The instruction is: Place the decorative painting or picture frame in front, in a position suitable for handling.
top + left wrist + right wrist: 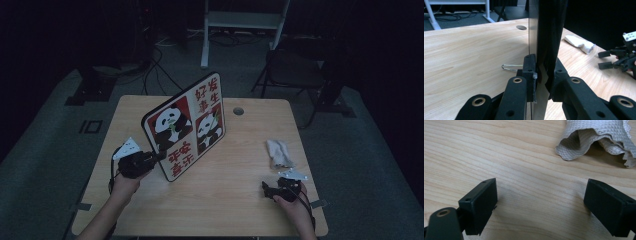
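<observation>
A square board [185, 125] printed with pandas and red characters stands tilted up on edge over the middle of the wooden table [235, 200]. My left gripper [159, 156] is shut on its lower left edge. In the left gripper view the thin board edge [546, 37] runs straight up between my pads [530, 75], which press on both faces. My right gripper [265, 189] rests low at the front right of the table, open, with bare wood between its jaws [541, 205]. A crumpled white cloth [599, 140] lies just beyond it.
The cloth [279, 153] sits near the table's right edge. A round cable hole [238, 110] is at the back of the table. A small wire clip [510, 67] lies on the wood beside the board. A chair [295, 70] and a desk frame [240, 25] stand behind on the dark floor.
</observation>
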Demonstrator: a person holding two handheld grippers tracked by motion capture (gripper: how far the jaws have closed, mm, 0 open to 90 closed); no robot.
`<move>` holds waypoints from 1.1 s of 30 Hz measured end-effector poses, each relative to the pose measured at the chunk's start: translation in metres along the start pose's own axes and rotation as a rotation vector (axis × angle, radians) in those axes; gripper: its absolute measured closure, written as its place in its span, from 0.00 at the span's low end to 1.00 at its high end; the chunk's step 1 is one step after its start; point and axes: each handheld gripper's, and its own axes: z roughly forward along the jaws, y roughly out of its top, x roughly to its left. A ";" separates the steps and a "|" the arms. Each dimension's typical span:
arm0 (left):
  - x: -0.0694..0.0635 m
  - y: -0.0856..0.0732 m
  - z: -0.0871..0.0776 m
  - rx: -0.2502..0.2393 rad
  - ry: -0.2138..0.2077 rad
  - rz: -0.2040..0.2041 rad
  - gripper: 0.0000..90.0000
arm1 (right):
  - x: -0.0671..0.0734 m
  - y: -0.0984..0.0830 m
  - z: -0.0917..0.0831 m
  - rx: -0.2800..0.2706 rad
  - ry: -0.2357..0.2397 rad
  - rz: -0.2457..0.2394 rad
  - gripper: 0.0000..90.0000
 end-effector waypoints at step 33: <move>-0.060 -0.022 -0.015 0.010 -0.111 0.013 0.88 | 0.000 0.000 0.000 -0.001 -0.001 0.000 0.12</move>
